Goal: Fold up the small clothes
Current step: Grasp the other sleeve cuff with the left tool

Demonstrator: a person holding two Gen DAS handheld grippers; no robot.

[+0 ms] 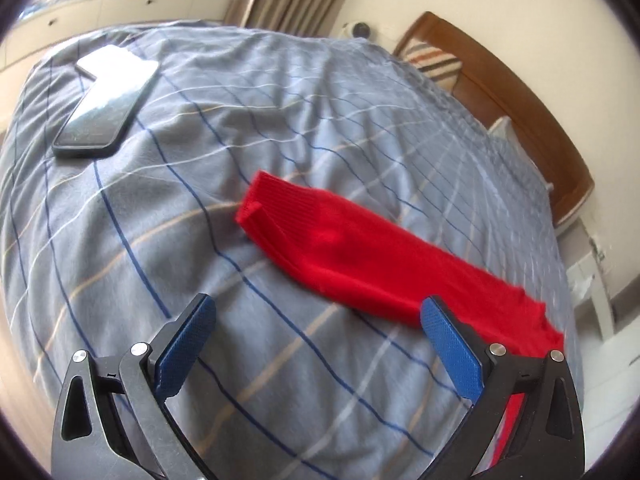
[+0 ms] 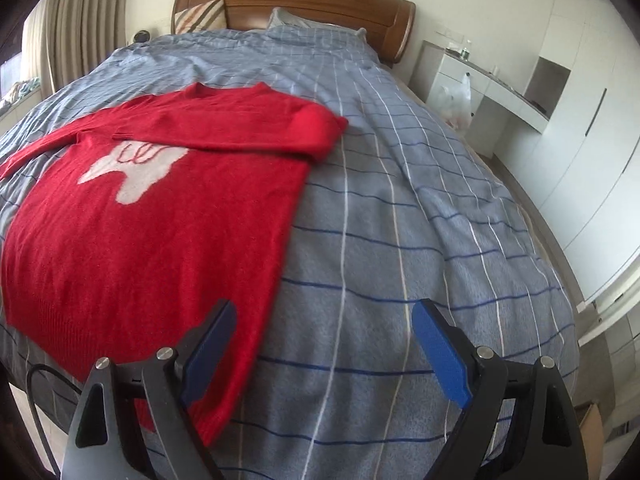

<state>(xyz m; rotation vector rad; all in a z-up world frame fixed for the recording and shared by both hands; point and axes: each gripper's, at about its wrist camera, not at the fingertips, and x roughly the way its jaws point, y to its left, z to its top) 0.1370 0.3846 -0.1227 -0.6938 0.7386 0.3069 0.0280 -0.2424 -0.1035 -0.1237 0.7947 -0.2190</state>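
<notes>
Jaws on both grippers are spread wide and pinch nothing: our left gripper (image 1: 318,314) hovers over the bed (image 1: 168,216), and our right gripper (image 2: 324,320) does the same on its side. We see the red sweater (image 2: 152,216) lying flat on the striped duvet, chest motif up, collar toward the headboard (image 2: 296,0) at twelve o'clock in the right wrist view; its right sleeve (image 2: 256,136) is already laid across the chest. In the left wrist view the other sleeve (image 1: 360,256) stretches out straight, its long axis running from the cuff at about eleven o'clock down to four o'clock, where it passes just behind the right-hand finger (image 1: 452,348). A phone (image 1: 102,112) lies well apart at ten o'clock. We judge the left gripper to be the nearer one for that sleeve: the cuff lies ahead and slightly right of its jaws, so the coming move calls for reaching toward twelve to one o'clock, pinching the cuff and carrying it across the body. The right gripper sits over the sweater's hem edge (image 2: 240,360), at about nine o'clock from its jaws.
</notes>
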